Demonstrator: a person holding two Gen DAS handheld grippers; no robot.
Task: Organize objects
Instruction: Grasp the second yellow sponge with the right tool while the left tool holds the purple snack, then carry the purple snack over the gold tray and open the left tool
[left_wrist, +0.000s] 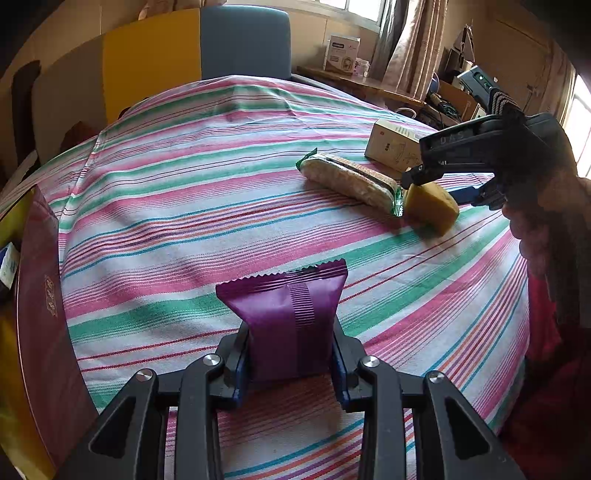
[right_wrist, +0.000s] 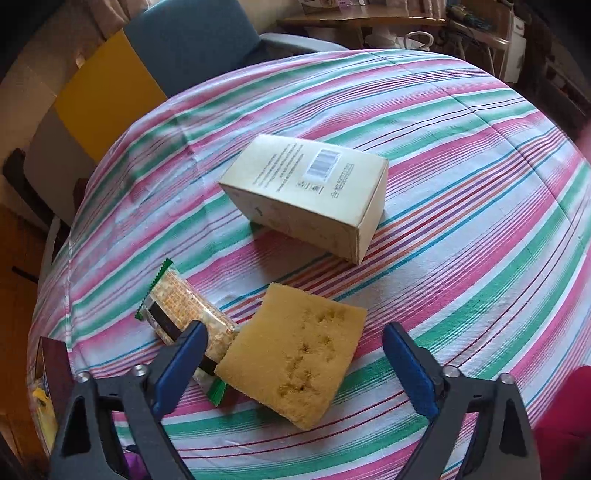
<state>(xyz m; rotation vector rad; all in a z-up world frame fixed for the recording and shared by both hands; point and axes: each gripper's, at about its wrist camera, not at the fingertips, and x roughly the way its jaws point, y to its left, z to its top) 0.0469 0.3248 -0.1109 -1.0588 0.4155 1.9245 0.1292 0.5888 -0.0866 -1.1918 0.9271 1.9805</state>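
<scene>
My left gripper is shut on a purple snack packet and holds it just above the striped tablecloth. My right gripper is open, its fingers on either side of a yellow sponge that lies on the cloth, leaning on a clear-wrapped cracker bar. A cream carton box lies beyond them. In the left wrist view the right gripper sits over the sponge, with the cracker bar and the box beside it.
A dark red box stands at the table's left edge. A blue chair and yellow panel stand behind the table. A desk with clutter is at the back right.
</scene>
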